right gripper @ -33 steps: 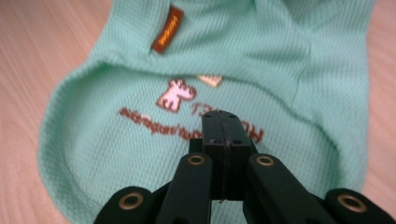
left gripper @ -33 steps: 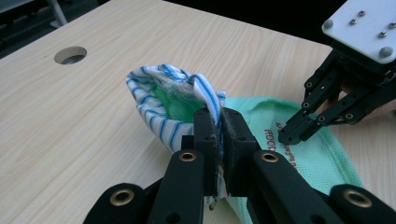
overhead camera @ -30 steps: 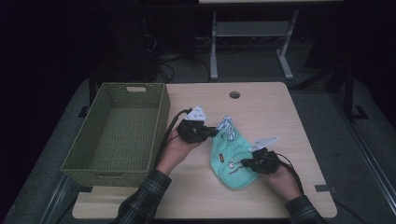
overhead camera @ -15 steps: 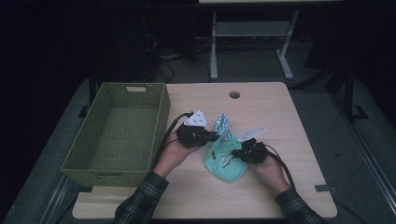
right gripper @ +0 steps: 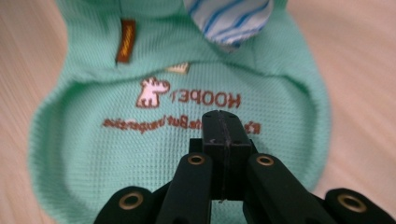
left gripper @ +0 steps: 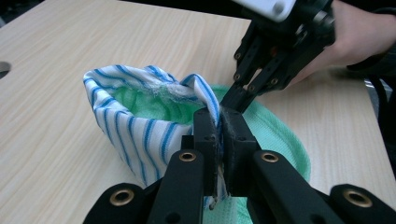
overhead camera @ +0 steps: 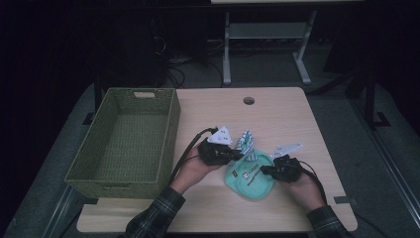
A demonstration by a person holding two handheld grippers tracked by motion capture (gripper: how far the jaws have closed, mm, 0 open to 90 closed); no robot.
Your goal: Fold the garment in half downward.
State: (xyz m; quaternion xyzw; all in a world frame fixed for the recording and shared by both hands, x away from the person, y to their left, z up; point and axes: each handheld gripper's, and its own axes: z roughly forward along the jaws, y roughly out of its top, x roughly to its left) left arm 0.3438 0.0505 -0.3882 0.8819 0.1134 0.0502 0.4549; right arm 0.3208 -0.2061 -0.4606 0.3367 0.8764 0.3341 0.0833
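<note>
Mint garment (overhead camera: 250, 174), striped lining, flat on table

Looks like a lab or test room to me: a plain light-wood desk (overhead camera: 277, 114) with a cable hole (overhead camera: 248, 100) on grey carpet (overhead camera: 356, 129), cables (overhead camera: 178, 74) bundled behind it, and a metal desk frame (overhead camera: 267, 44) in the dark.
</note>
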